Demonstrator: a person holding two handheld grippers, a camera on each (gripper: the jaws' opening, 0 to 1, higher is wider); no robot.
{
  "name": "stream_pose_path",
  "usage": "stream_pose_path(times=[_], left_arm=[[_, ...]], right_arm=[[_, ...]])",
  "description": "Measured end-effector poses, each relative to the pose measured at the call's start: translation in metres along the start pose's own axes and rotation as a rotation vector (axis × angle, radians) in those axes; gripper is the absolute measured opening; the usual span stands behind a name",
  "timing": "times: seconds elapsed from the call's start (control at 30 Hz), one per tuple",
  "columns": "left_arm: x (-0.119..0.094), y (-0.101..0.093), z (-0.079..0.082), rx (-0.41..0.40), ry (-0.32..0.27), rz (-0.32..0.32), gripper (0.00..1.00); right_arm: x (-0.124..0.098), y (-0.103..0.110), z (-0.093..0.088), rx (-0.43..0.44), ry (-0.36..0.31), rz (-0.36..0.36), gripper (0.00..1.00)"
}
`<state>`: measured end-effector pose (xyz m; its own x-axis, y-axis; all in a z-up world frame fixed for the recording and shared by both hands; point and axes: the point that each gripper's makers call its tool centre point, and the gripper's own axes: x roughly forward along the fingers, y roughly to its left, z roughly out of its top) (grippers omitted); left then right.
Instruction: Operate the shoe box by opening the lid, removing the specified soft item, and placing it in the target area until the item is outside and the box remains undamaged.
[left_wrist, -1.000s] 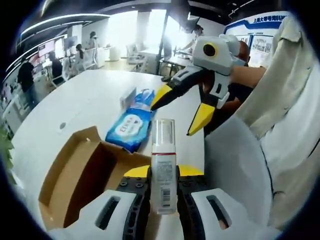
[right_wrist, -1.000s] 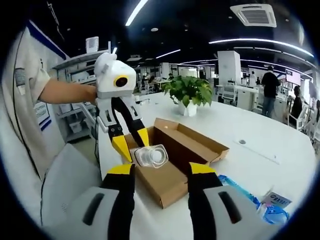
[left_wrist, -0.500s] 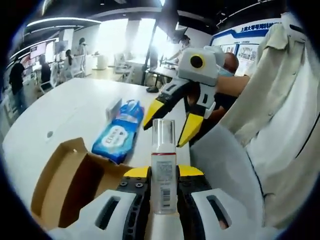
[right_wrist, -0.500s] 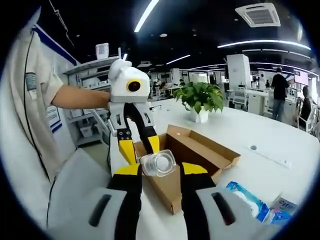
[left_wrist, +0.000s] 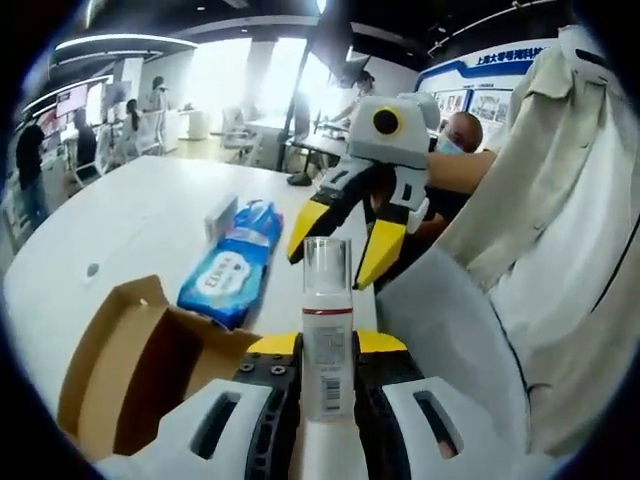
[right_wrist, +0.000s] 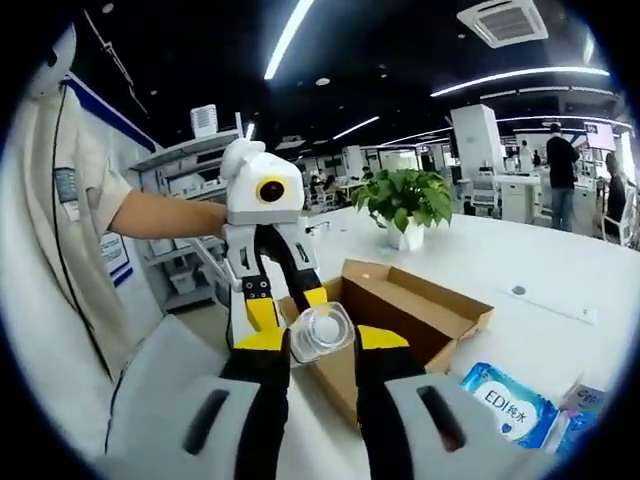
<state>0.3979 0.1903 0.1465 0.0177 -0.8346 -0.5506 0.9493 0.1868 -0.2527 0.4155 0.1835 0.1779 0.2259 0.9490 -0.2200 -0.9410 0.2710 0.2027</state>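
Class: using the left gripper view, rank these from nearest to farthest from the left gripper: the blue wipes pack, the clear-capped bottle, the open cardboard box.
1. clear-capped bottle, clamped between its jaws.
2. open cardboard box, just left, below.
3. blue wipes pack, beyond the box on the white table.

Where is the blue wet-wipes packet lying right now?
In the left gripper view the blue wet-wipes packet lies flat on the white table, just beyond the open cardboard shoe box, left of the clear-capped bottle.
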Motion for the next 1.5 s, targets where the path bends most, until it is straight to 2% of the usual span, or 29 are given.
stream_pose_path(times=[0.2, 0.5, 0.73, 0.93, 1.3, 1.5], left_arm=[[0.002, 0.000, 0.000, 0.004, 0.004, -0.010, 0.16], [0.005, -0.004, 0.007, 0.008, -0.016, -0.035, 0.16], [0.007, -0.005, 0.008, 0.015, -0.024, -0.042, 0.16], [0.008, -0.001, 0.007, 0.020, -0.021, -0.021, 0.17], [0.010, 0.006, 0.010, 0.046, -0.037, 0.017, 0.18], [0.006, 0.018, 0.008, 0.048, -0.041, 0.067, 0.29]], right_arm=[[0.001, -0.001, 0.004, 0.052, -0.030, 0.009, 0.21], [0.002, 0.002, 0.004, 0.061, -0.030, 0.024, 0.23], [0.002, 0.002, 0.008, 0.099, -0.051, 0.028, 0.21], [0.003, -0.001, 0.008, 0.127, -0.050, 0.015, 0.18], [0.003, -0.006, 0.010, 0.095, -0.040, 0.006, 0.15], [0.005, -0.011, 0.013, 0.083, -0.033, 0.010, 0.15]])
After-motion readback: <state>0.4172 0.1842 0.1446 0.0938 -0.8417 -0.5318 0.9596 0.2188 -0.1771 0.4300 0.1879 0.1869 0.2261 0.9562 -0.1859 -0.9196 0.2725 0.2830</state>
